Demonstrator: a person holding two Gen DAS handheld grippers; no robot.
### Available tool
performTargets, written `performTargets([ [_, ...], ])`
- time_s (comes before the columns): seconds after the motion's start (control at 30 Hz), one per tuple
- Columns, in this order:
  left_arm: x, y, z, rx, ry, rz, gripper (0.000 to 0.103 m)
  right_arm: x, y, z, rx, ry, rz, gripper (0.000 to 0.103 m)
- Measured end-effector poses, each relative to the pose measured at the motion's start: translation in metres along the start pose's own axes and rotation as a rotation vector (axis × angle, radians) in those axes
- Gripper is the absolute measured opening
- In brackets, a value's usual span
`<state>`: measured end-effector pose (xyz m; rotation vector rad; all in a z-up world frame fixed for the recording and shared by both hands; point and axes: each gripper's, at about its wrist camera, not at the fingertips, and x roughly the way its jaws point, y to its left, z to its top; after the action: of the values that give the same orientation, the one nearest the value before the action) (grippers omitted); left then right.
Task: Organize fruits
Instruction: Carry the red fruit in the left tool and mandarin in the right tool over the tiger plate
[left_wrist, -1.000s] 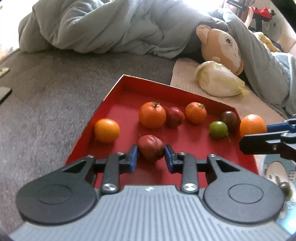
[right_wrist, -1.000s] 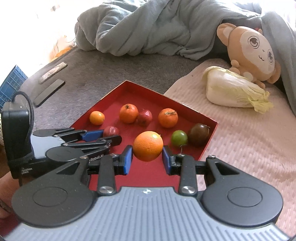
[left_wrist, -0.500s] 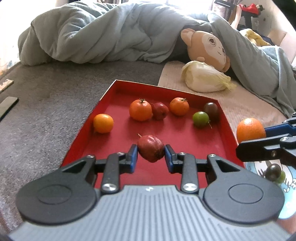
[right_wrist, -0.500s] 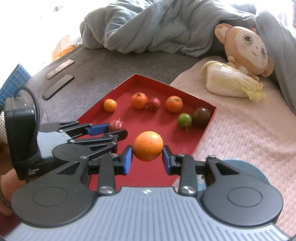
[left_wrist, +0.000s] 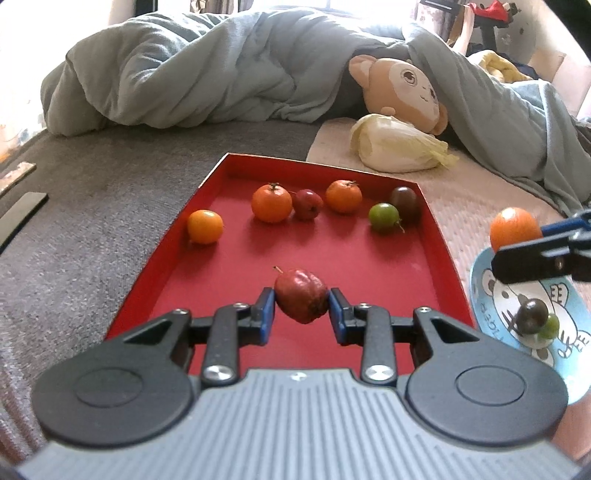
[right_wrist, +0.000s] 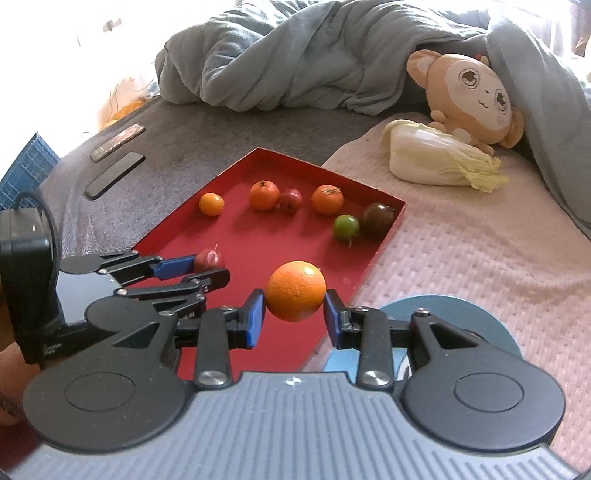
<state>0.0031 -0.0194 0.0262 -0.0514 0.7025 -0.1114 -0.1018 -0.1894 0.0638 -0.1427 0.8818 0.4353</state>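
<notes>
A: Well, how will the wrinkled dark-red fruit with the thin stalk (left_wrist: 301, 300) handle?

B: Light and a bit soft, I judge; the skin looks puckered, so a hard squeeze could bruise it. It is best taken across its widest part, which is where the left hand-held gripper (left_wrist: 301, 314) has it: the two blue pads are closed onto its sides, and it hangs above the near end of the shallow red cardboard tray (left_wrist: 437, 236).

A: And the round glossy orange (right_wrist: 295, 290)?

B: Heavier and firmer, with a smooth rind that may slip if gripped off-centre. The right hand-held gripper (right_wrist: 294, 315) is clamped on it at mid-height, fingers spread a little wider than the left pair. It sits in the air over the tray's right edge, just before the pale-blue round plate with a cartoon bear print (left_wrist: 484, 269).

A: What is on that plate?

B: A small dark fruit (left_wrist: 532, 316) touching a small green one (left_wrist: 549, 327). Six fruits lie in the tray's far half.

A: Where does it all rest?

B: On a bed, the tray on a grey blanket (left_wrist: 92, 229) and the plate on a pale pink knitted cover (right_wrist: 480, 258).
</notes>
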Motion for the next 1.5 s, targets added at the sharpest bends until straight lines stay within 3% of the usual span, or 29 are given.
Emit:
performTargets([
  [0.4,-0.011,-0.029,-0.004,0.045,-0.015,-0.022,0.034,-0.02,-0.023,-0.014,0.021,-0.011,-0.014,0.04],
  [1.03,-0.032,-0.078,-0.008,0.137,-0.049,-0.153,0.035,-0.03,-0.053,-0.024,0.069,-0.008,-0.076,0.04],
  [1.5,-0.029,-0.139,-0.021,0.203,-0.006,-0.257,0.035,-0.037,-0.092,-0.043,0.105,0.022,-0.142,0.04],
])
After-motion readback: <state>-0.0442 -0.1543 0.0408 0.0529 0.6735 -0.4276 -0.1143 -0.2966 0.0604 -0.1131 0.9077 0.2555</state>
